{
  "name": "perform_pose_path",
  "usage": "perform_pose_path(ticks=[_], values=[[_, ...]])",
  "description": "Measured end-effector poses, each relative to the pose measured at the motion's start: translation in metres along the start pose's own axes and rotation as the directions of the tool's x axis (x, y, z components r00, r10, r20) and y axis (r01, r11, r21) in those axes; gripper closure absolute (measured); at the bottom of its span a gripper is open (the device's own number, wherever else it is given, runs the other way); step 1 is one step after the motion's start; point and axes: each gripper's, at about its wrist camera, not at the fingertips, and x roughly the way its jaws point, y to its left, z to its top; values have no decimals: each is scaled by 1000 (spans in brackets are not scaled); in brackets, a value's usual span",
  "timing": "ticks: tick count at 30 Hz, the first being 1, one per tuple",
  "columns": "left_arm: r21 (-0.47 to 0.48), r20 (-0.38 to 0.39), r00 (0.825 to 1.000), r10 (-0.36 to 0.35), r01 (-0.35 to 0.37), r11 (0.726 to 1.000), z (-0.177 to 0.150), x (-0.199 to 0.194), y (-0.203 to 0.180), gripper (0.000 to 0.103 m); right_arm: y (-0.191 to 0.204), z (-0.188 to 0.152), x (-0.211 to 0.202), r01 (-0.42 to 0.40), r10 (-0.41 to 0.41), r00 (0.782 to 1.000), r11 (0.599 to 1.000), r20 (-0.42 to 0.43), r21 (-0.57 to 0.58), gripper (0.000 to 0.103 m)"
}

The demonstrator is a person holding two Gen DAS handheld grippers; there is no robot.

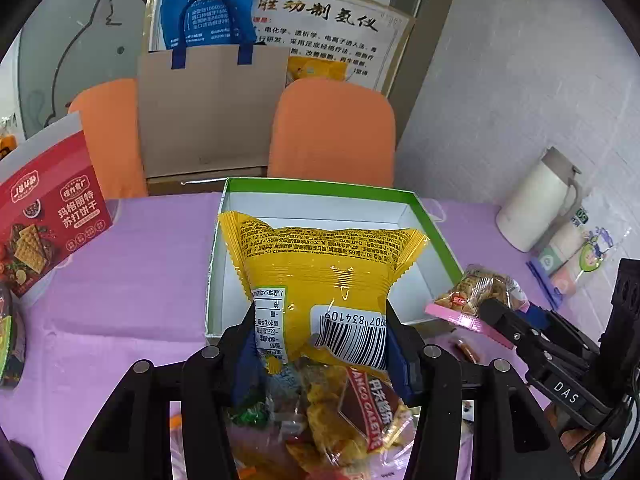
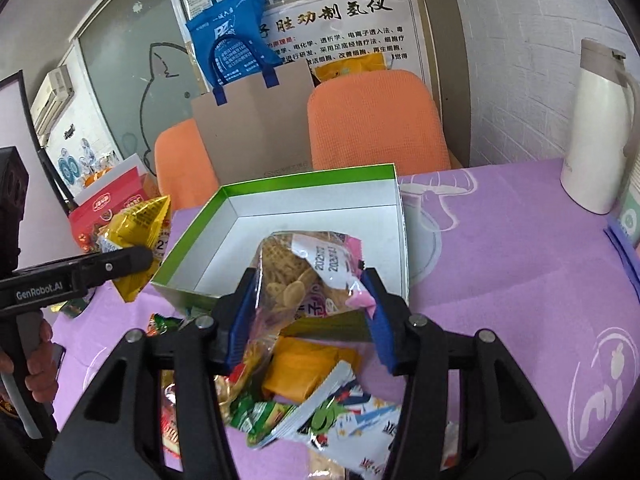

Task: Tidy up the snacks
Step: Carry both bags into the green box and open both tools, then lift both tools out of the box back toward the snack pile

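My left gripper (image 1: 322, 328) is shut on a yellow snack packet (image 1: 320, 264), barcode facing me, held over the near edge of a white box with a green rim (image 1: 320, 190). The box inside looks bare. My right gripper (image 2: 310, 284) is shut on a clear and pink bag of crisps (image 2: 296, 264), also held above the box's (image 2: 312, 178) near edge. Each gripper shows in the other's view: the right gripper (image 1: 492, 316) with the pink bag (image 1: 476, 288), the left gripper (image 2: 140, 258) with the yellow packet (image 2: 140, 220). A pile of loose snack packets (image 2: 320, 400) lies below both grippers.
A purple cloth (image 2: 500, 260) covers the table. A red cracker box (image 1: 52, 216) stands at the left, a white thermos (image 2: 596, 128) at the right. Behind the table are two orange chairs (image 1: 332, 132) and a brown paper bag (image 1: 212, 108). A hand (image 2: 36, 360) grips the left tool.
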Motion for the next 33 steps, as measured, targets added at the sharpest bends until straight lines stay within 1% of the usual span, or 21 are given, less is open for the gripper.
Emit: perform_pose_path(ticks=[5,6,7,8,9,10,11,12,13,17,20,25,26,28,31,33], values=[[-11,-52,999,15,-16,1000,6,36,9,48,-8,6,41,21,-20,997,1000,-68,10,50],[-12,-52,999,13,-14,1000,7,42,11,46,-9,6,48,26,-25,997,1000,-80,8,49],[-12,-42,999,14,-15,1000,8,46,12,44,-8,7,54,28,-28,996,1000,-88,5,44],[-11,-26,999,22,-23,1000,10,48,13,33,-7,6,59,31,-31,995,1000,-95,-2,41],[-15,-5,999,42,-42,999,10,50,15,12,-7,6,64,38,-39,994,999,-100,-11,37],[-29,7,998,60,-60,998,11,50,17,4,-6,6,66,43,-45,994,999,-98,-23,24],[-44,24,997,68,-67,997,11,49,19,0,-5,6,67,52,-55,995,998,-89,-40,15],[-52,36,997,65,-63,997,11,49,21,0,-3,4,65,65,-70,995,996,-71,-62,2],[-51,32,998,61,-60,997,10,49,22,0,-2,4,65,57,-61,996,995,-58,-76,1],[-53,33,995,97,-95,994,8,47,25,0,3,1,58,79,-85,995,991,-50,-108,1],[-49,62,992,113,-110,993,2,32,23,0,7,1,42,86,-90,996,989,-28,-118,1],[-43,135,982,135,-130,991,-2,-13,17,0,16,2,-4,97,-93,995,989,39,-114,1],[-43,135,980,144,-139,989,-3,-22,15,0,19,1,-16,90,-84,995,990,55,-112,1],[-35,136,981,138,-134,990,-8,-38,10,0,25,-1,-35,77,-69,995,991,76,-113,1],[-28,157,972,177,-175,984,-21,-64,3,0,35,-7,-58,71,-61,994,990,88,-119,1],[-11,173,972,158,-158,987,-33,-81,1,0,41,-15,-71,60,-49,995,991,92,-123,1]])
